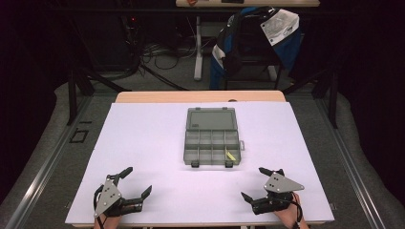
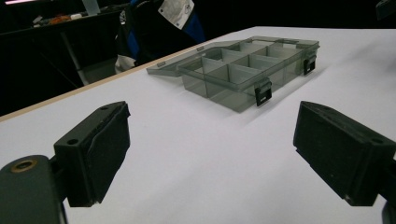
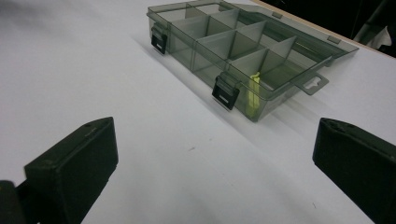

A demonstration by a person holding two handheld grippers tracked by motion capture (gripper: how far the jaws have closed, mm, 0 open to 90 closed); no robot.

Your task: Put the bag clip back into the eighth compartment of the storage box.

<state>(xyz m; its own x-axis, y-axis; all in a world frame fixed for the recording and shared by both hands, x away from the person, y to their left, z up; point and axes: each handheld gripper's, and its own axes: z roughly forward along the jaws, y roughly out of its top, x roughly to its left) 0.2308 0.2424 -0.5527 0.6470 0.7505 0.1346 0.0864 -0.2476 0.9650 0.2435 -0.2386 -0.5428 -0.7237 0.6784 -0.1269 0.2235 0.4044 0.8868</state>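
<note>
1. A grey transparent compartment box lies in the middle of the white table, with its lid opened flat toward the far edge.
2. The box has two rows of small compartments; a thin yellow piece lies in the near row, in the compartment at the right end.
3. Two black latches hang on the near wall of the box, and a small hanging tab sticks out from its right side.
4. The left tongs rest near the front-left corner of the table, jaws spread wide and holding nothing — the left gripper view shows only bare white surface between them.
5. The right tongs rest near the front-right corner, also wide open and empty.
6. Both tongs are well apart from the box, and they are well apart from each other.
7. Between the tongs and the near wall of the box the table is free, so there is open room on the left, on the right and in front of the box.
8. The far edge of the white cover stops just before the wooden rim of the table — the opened lid lies near this edge, but does not reach it.
9. Behind the table stands a chair with a blue and white jacket over it.
</note>
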